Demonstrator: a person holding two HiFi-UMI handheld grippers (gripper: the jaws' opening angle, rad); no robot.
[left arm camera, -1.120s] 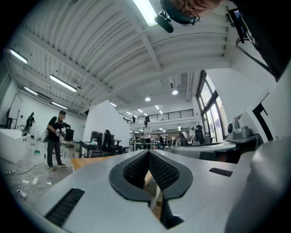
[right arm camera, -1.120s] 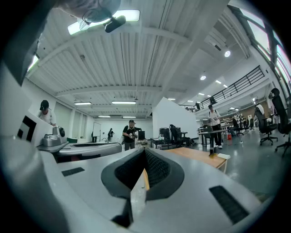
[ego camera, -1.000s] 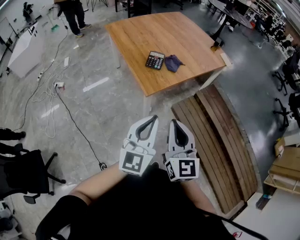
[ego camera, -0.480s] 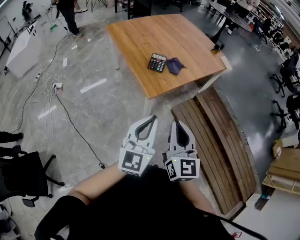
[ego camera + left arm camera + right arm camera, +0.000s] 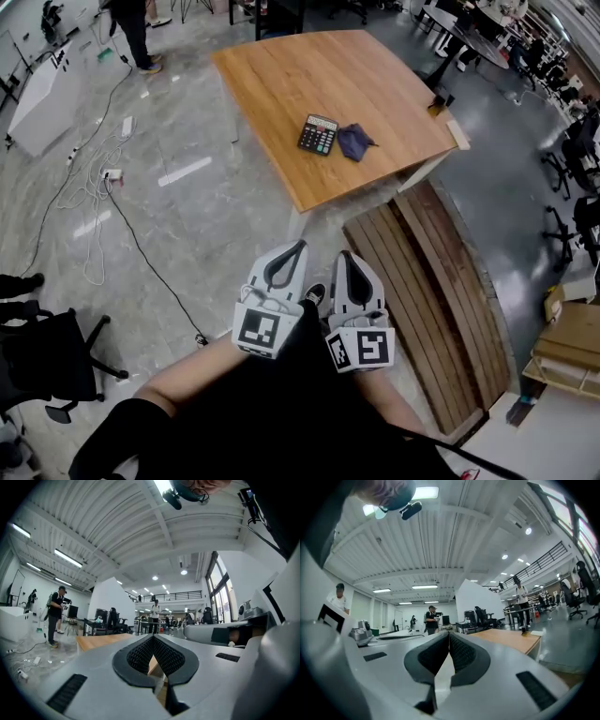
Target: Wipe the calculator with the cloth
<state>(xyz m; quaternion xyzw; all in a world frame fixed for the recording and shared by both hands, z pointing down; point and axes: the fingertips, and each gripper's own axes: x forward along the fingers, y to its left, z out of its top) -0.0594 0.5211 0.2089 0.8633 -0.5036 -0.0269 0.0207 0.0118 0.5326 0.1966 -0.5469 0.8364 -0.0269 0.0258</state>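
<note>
A black calculator lies near the front edge of the wooden table, and a crumpled dark blue cloth rests just to its right. Both grippers are held side by side close to my body, far short of the table and over the floor. My left gripper is shut with nothing in it, and so is my right gripper. In the left gripper view the gripper has its tips together, with the tabletop beyond. The right gripper view shows its gripper with tips together too, and the table to the right.
A low slatted wooden platform stands on the floor right of the grippers, in front of the table. Cables trail over the marble floor at left, near an office chair. A person stands at the back left. Cardboard boxes sit at far right.
Both grippers, still shut, have sunk a little in the head view, nearer my body. The table with calculator and cloth has shifted slightly to the right in the picture.
</note>
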